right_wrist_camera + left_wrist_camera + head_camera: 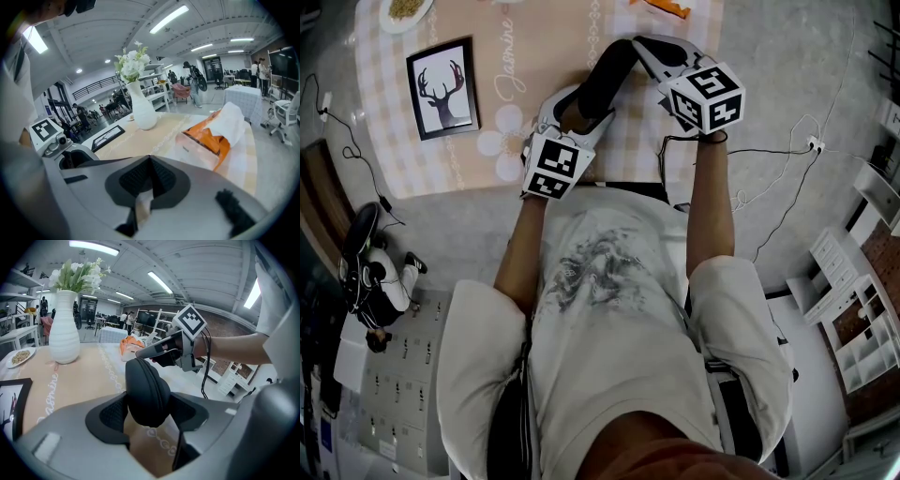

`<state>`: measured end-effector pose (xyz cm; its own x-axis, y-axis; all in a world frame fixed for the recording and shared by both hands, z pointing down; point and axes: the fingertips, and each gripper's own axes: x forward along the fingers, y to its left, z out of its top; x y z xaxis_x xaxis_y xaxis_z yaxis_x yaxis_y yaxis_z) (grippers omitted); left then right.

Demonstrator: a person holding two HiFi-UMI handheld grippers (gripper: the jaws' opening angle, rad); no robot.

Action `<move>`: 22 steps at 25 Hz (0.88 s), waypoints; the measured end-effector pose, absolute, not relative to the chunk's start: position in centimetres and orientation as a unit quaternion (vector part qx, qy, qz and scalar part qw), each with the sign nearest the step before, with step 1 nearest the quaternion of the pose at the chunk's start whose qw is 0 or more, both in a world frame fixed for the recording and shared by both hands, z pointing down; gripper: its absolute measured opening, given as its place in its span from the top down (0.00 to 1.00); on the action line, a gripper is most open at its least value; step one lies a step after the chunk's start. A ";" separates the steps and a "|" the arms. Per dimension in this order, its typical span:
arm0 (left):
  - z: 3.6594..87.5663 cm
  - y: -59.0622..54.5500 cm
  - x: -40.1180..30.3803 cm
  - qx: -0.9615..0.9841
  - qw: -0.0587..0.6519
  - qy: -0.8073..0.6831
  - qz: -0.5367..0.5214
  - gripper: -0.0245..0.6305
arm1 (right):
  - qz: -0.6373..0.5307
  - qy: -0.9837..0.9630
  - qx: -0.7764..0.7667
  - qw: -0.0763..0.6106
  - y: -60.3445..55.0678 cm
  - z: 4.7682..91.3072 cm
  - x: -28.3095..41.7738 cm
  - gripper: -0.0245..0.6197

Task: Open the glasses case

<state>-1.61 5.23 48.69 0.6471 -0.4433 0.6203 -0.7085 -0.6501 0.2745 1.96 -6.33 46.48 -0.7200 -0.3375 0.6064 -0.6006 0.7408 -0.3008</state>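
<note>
1. Found the case (149,385), dark with a seam round its edge, shut, and clamped at its lower end by the left gripper (147,414). Pads pressed on both sides, jaws standing wide around it.
2. Saw the case tilted up and away from the person, upper end well clear of the left jaws, patterned cloth showing below its lower end.
3. Read the right gripper (150,171) as closed, pads met at their tips. Made out nothing between them in the right gripper view.
4. Placed the right gripper's tip at the case's upper end in the left gripper view, touching or just beside it. Could not tell which, nor whether anything small was pinched there.
5. Noted both grippers over the near edge of the table (478,141), the right one reaching farther out than the left in the head view.
6. Logged on the table:
   - white vase (64,329) with white flowers, well beyond the case on the left
   - framed deer picture (443,87), left of the grippers
   - plate (21,356) of food, beyond the picture
   - orange bag (211,136) with white paper, far right
7. Saw the person in a white T-shirt, forearms bare, one gripper in each hand.
</note>
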 end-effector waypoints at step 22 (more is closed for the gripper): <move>49.2 5.5 -1.5 0.868 0.267 -0.336 0.248 0.52 | 0.209 -0.895 0.316 0.237 -4.6 44.8 1.6 0.76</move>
